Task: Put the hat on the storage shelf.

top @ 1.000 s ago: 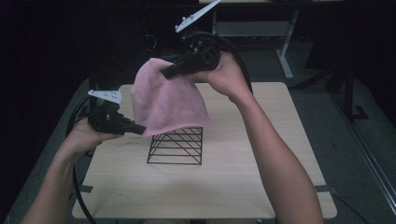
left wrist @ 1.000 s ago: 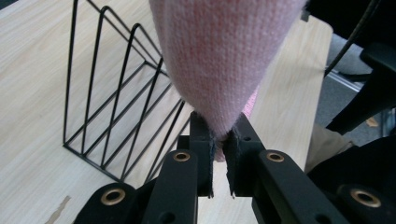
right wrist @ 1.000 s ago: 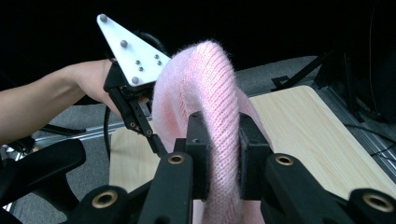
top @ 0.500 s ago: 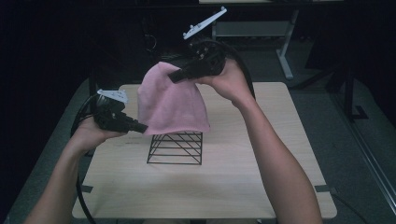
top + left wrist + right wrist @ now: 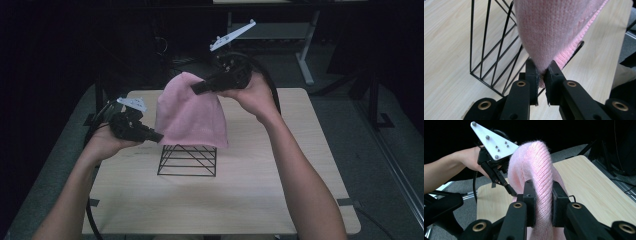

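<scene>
Nearest the person, the left hand-held gripper sits low at the left side of the table, its jaws pinched tight on the lower left edge of a pink knitted cloth. In the left gripper view the knit rises straight up out of that gripper's closed jaws. Just beyond and to the right of it stands a black wire rack on the table, and the cloth hangs down over the rack's top; it seems to rest on the upper wires, though the drape hides the contact. Farther back and higher, the right hand-held gripper grips the cloth's top, so the fabric hangs below it. In the right gripper view a thick fold of cloth fills the clamped jaws of that gripper, with the left hand-held gripper beyond.
</scene>
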`<state>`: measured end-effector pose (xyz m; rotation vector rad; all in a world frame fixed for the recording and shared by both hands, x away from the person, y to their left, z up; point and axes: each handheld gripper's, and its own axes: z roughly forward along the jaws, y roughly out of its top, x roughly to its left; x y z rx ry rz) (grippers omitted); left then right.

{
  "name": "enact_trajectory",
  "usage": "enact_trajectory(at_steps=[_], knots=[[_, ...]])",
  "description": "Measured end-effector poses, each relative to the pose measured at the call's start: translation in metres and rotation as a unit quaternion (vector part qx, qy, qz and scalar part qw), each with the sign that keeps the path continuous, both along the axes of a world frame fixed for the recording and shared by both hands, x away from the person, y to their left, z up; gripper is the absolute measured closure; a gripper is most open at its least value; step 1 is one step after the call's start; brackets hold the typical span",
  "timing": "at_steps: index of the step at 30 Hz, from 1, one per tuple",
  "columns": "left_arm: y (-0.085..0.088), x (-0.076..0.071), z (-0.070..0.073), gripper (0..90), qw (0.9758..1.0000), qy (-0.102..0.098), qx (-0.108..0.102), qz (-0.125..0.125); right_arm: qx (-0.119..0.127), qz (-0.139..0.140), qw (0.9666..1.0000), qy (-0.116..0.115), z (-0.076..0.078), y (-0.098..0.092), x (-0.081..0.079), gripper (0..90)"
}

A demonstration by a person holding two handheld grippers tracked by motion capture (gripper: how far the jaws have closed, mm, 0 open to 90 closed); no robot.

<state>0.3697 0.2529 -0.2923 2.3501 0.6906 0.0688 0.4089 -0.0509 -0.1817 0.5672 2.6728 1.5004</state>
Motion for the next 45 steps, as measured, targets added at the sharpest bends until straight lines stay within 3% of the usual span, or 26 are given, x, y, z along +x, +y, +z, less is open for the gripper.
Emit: enact_trajectory(at_steps=[4,9,12,21,45], knots=[[-0.001,-0.002,-0.001,82.2,0.9998,-0.004,0.021,0.005,-0.003,0.002,1.0,0.0,-0.004,0.0,-0.001,76.9],[0.004,-0.005,-0.007,82.2,0.9998,-0.002,0.012,0.013,-0.004,0.01,0.9999,0.003,-0.007,0.005,-0.003,76.5],[0.006,-0.008,-0.009,82.2,0.9996,-0.003,0.023,0.013,-0.006,0.016,0.9998,0.008,-0.01,0.009,-0.003,76.2],[0.014,-0.013,-0.017,82.2,0.9995,-0.001,0.02,0.025,0.0,0.033,0.9993,0.019,-0.021,0.017,-0.001,74.8],[0.015,-0.014,-0.049,82.2,0.9983,0.015,0.048,0.028,-0.001,0.056,0.997,0.053,-0.058,0.018,-0.004,71.9]])
